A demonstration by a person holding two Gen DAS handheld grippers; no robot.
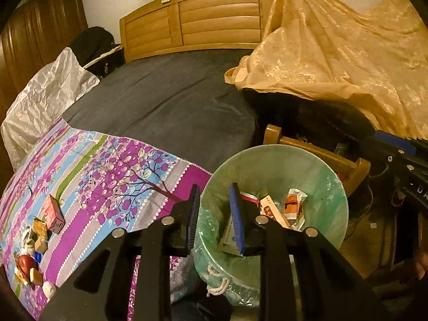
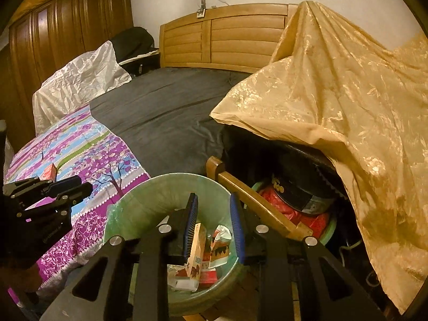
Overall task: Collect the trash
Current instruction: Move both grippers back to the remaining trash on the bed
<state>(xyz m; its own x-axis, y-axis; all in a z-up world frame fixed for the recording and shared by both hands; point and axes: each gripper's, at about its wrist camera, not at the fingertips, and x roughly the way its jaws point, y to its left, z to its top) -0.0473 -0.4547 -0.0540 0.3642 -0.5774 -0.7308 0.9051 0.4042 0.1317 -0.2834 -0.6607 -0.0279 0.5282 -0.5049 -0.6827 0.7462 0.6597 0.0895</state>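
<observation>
1. At about nine o'clock in my left view, a small pile of trash [image 1: 34, 251] lies on the purple, blue and white floral bedsheet [image 1: 107, 165]: a red cardboard carton [image 1: 53, 214], a red round wrapper, tan cubes and a blue cap.
2. My left tool [image 1: 214, 214] hovers over the near edge of the bed and the bin's rim, its blue pads a little apart with nothing between them.
3. The round pale-green bin lined with clear plastic [image 1: 321, 187] stands on the floor at five o'clock from the bed, touching the mattress side. Cartons and crumpled wrappers [image 1: 283, 208] already lie inside.
4. My right tool [image 2: 214, 227] hangs above the bin's mouth, pads slightly spread, pinching nothing; a tall cardboard carton [image 2: 196, 251] sits in the bin below the gap.
5. At two o'clock, a golden patterned cloth [image 2: 347, 93] drapes over dark clutter.
</observation>
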